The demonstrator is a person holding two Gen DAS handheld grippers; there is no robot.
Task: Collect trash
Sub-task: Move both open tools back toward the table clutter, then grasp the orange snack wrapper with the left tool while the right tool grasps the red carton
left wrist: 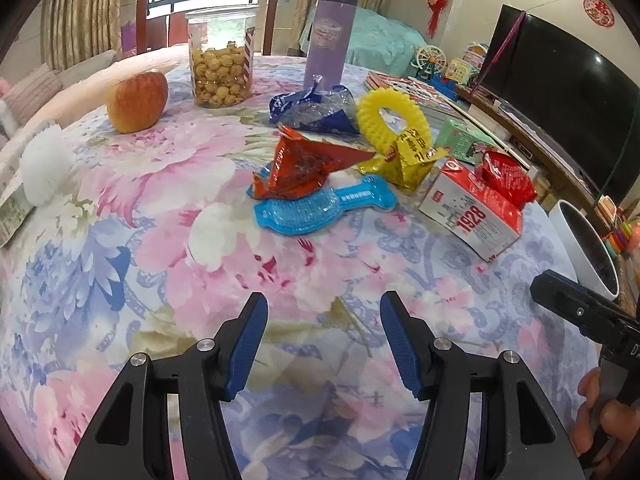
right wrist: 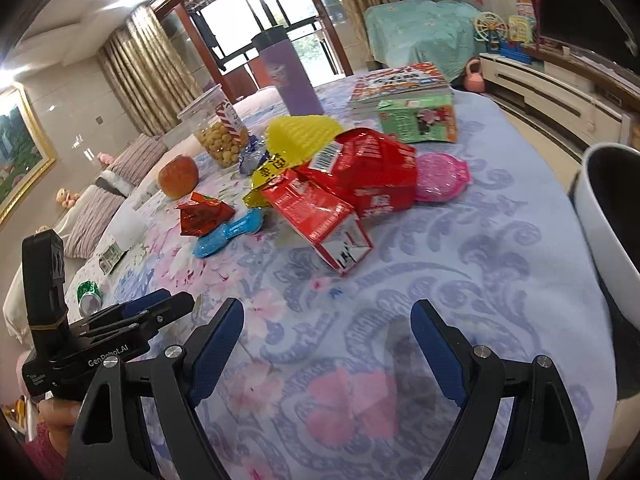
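Surveying before the first pick: our left gripper [left wrist: 324, 340] and right gripper [right wrist: 327, 344] both gape wide, empty, above the tablecloth [left wrist: 120, 240]. Trash: orange wrapper [left wrist: 304, 164], yellow wrapper [left wrist: 408, 156], red carton [right wrist: 320, 216], mid-table. White bin [right wrist: 608, 216] at right edge. Next, we judge: close on the nearest wrapper.

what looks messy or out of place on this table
A heap of crumpled empty wrappers sits mid-table: an orange-red wrapper, a blue wrapper, a yellow wrapper and a red bag. The red carton lies tipped on its side. Both claws, left and right, hang open and empty.
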